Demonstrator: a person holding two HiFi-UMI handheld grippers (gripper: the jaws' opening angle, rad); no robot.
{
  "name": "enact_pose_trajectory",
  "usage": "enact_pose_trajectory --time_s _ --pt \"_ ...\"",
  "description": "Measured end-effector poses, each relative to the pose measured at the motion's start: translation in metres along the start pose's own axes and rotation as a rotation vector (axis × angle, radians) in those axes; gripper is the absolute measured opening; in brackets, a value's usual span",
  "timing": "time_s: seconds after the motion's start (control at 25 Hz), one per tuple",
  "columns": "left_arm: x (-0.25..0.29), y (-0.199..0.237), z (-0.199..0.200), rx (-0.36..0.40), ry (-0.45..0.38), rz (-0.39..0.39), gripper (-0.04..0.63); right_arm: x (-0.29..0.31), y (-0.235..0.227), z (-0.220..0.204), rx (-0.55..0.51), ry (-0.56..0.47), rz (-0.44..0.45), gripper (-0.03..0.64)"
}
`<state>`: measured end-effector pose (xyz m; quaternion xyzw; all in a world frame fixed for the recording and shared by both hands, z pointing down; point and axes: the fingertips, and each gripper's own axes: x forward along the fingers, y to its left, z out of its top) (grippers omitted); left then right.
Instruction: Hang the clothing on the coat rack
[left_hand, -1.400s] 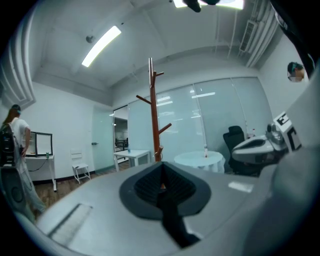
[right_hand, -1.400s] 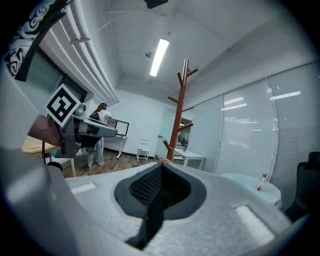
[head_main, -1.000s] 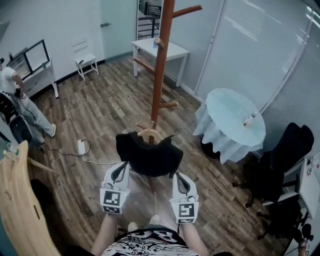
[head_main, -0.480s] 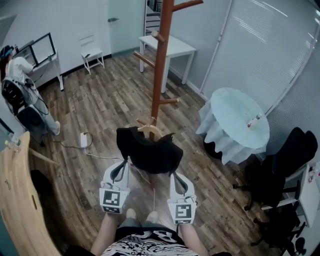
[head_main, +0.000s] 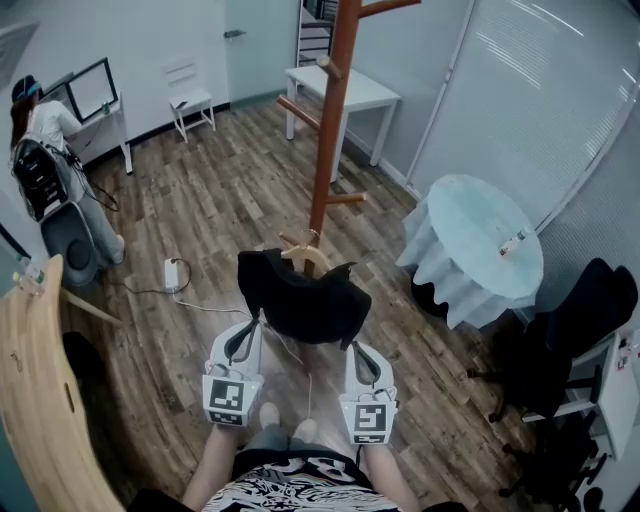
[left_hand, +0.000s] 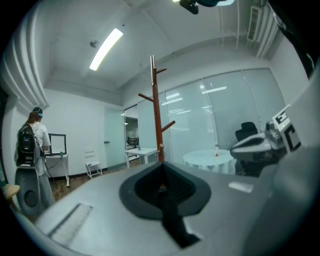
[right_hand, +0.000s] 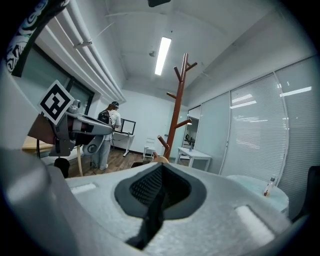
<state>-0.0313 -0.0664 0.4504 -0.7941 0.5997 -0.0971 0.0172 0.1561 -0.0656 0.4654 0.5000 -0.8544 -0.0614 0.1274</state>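
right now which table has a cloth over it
The round table at the right, draped in a pale cloth; the white rectangular table behind the coat rack and the monitor desk show bare legs.

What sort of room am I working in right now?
Probably an office: glass partitions with blinds, black office chairs, and a monitor on a desk by the wall.

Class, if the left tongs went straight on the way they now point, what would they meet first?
Probably the coat rack pole, standing almost dead ahead beyond the black garment the left tongs grip; how far off is unclear.
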Motion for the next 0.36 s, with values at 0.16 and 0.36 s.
enact_pose_trajectory --time_s 0.16,0.36 --pt "0.0014 0.0023 0.0003 -0.002 0.001 -0.001 -0.011 0.0026 -0.0001 0.0008 -0.006 -0.006 -0.001 -0.002" --pt "0.0040 0.0029 -0.0014 -0.001 0.004 -0.005 -0.011 0.0067 -0.0009 0.0010 -0.009 -0.010 0.003 -0.002"
